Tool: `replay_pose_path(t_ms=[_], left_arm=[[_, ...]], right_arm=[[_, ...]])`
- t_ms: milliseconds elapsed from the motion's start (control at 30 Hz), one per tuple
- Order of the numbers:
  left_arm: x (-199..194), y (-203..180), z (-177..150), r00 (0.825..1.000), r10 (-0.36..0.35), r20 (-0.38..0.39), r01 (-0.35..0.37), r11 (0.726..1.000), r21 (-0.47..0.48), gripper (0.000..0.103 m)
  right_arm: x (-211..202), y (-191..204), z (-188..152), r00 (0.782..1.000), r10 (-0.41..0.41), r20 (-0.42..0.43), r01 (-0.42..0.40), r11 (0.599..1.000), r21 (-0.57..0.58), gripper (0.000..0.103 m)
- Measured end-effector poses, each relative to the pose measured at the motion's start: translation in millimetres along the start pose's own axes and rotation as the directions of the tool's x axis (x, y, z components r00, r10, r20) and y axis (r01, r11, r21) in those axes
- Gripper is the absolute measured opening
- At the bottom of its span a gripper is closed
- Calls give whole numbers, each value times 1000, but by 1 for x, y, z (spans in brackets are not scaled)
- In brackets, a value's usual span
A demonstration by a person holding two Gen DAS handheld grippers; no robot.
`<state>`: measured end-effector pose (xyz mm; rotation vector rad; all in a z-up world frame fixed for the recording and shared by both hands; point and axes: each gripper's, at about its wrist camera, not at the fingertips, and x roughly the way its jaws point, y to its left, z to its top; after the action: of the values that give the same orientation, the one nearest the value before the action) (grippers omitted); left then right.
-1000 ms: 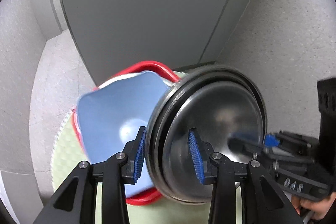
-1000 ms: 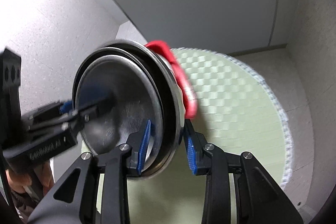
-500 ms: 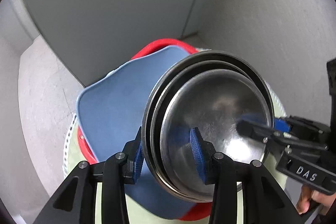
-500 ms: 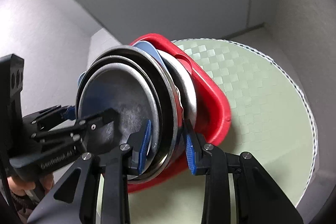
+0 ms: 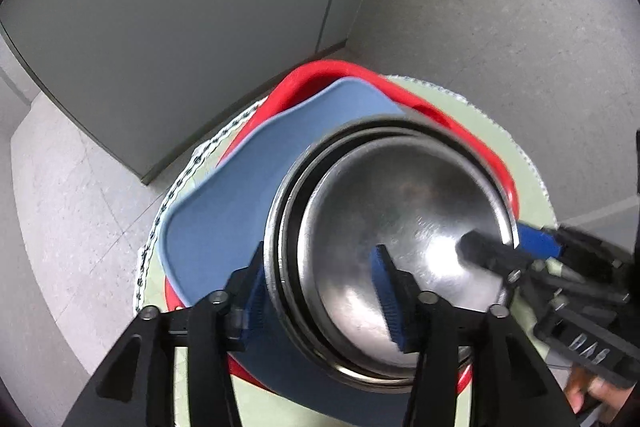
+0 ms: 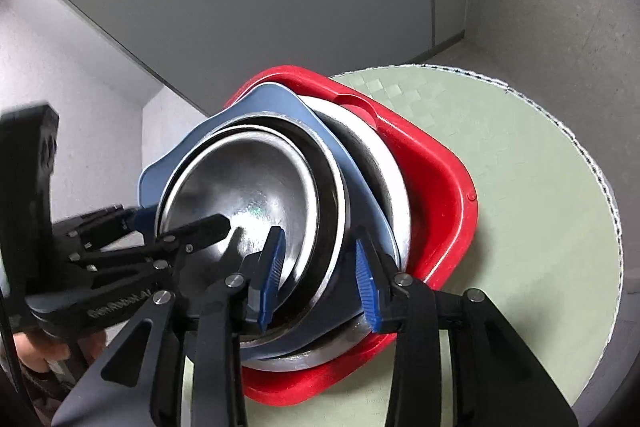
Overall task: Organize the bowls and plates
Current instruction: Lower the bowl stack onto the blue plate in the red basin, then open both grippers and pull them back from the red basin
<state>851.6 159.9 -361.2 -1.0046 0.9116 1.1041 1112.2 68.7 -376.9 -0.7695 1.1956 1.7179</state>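
Note:
A nested stack of steel bowls [image 5: 400, 239] [image 6: 256, 187] sits tilted over a blue square plate [image 5: 224, 211] [image 6: 276, 103], which lies in a red square dish [image 5: 320, 75] [image 6: 432, 171]. A white-rimmed steel bowl [image 6: 384, 167] lies between the blue plate and the red dish. My left gripper [image 5: 320, 291] is shut on the steel bowls' near rim. My right gripper [image 6: 316, 267] straddles the opposite rim, its blue pads [image 6: 366, 283] standing a little apart from the metal. Each gripper shows in the other's view.
The dishes rest on a round pale green checked mat [image 6: 520, 187] [image 5: 528, 179] on a grey speckled surface. A grey panel [image 5: 180, 7] and walls close in behind and beside the mat.
The steel bowls came down from a steep tilt and settled onto the blue plate in the red dish. The right gripper's pads have spread wider around the rim.

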Motion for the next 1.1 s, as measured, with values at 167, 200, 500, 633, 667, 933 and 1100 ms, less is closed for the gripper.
replay_pose_path(t_ms=[167, 200, 500, 633, 667, 933, 1100], left_arm=[[-4, -6, -2, 998, 48, 51, -52, 995, 84, 70], [-5, -6, -2, 998, 37, 59, -43, 995, 94, 71], [-2, -3, 7, 993, -57, 107, 13, 928, 371, 79], [-12, -5, 3, 988, -122, 98, 58, 867, 495, 80], [-16, -7, -1, 985, -141, 99, 67, 845, 530, 80], [-59, -4, -40, 947, -263, 185, 72, 732, 677, 89], [-83, 18, -66, 921, -348, 175, 99, 643, 760, 97]], right_arm=[[-10, 9, -17, 998, -8, 61, 6, 999, 38, 46], [-12, 10, -21, 997, -15, 74, 11, 998, 55, 46], [-24, 33, -65, 977, -103, 187, 50, 962, 270, 51], [-40, 55, -93, 943, -211, 258, 88, 903, 420, 53], [-44, 60, -101, 934, -233, 271, 93, 890, 446, 56], [-77, 113, -185, 860, -424, 285, 157, 750, 642, 59], [-101, 166, -214, 774, -563, 291, 208, 660, 722, 68]])
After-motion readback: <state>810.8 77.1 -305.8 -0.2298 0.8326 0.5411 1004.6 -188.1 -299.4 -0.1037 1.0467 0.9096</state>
